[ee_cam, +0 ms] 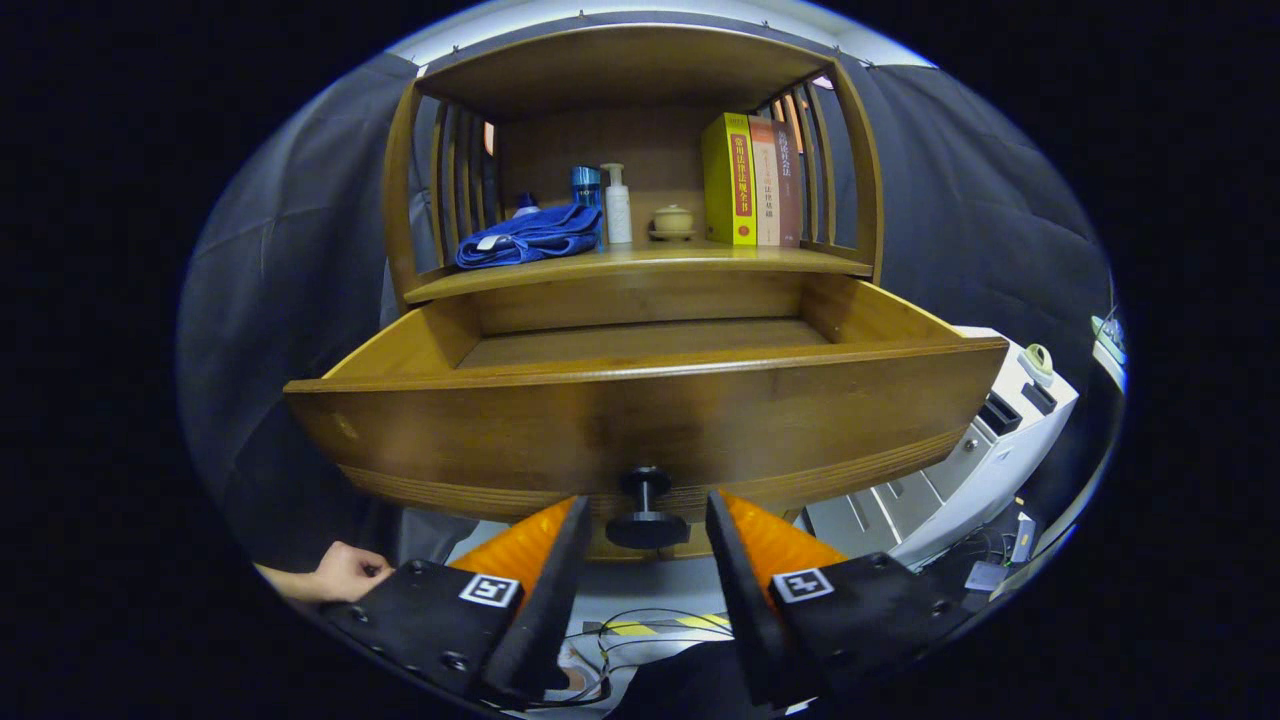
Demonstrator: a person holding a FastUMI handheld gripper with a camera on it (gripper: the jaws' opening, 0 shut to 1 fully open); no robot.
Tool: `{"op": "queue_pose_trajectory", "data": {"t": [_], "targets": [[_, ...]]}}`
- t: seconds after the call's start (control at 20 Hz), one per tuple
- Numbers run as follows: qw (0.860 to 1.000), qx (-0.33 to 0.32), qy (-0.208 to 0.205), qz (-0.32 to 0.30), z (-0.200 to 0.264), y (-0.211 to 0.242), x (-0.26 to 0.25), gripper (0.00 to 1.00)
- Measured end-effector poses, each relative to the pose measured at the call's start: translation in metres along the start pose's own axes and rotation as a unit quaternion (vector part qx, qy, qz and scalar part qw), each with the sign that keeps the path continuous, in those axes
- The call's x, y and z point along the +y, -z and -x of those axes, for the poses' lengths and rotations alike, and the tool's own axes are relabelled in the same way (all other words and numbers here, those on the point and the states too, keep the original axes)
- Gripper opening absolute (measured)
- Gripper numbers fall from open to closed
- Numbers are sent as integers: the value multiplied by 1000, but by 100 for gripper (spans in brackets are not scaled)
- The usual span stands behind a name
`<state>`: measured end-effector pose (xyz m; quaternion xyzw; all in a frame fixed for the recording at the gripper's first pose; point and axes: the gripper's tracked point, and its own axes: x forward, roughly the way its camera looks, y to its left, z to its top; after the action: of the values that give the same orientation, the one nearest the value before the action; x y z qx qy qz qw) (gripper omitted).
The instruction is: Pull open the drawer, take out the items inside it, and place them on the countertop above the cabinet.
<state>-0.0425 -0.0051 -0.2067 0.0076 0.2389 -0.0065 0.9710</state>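
Drawer [640, 420] sits pulled well out of the wooden cabinet [400, 200], its curved front panel facing us and its wooden floor showing bare as far as we can see over the front edge. Right at the centre of that panel, the dark round knob [646, 510] juts toward us, and the gripper [645, 520] has its two fingers spread, one on either side of the knob, with a gap on each side, so nothing is pinched.

Up above the drawer, on the countertop [640, 262] under the cabinet's arched hood, we've got a line-up: a folded blue cloth [528, 236] on the left, a blue bottle [586, 188] and a white pump bottle [617, 205] just beside it, a small tan lidded pot [672, 221] in the middle, and three upright books [755, 180] leaning at the right, the nearest one yellow.

Down low on the left, a person's hand [345, 572] rests near the gripper body. Off to the right, beyond the drawer's corner, stands a white machine [960, 470], with cables [640, 630] trailing across the floor below the fingers.
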Motion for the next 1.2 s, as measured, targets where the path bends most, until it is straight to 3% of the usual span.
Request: {"op": "queue_pose_trajectory", "data": {"t": [0.2, 0.45, 0.8, 1.2], "targets": [[1000, -22, -8, 2, 14, -22, 4, 99], [998, -49, -23, 8, 30, -77, 8, 99], [998, -23, -41, 37, -5, -150, 10, 98], [994, 92, -46, 26, -87, -150, 10, 99]]}}
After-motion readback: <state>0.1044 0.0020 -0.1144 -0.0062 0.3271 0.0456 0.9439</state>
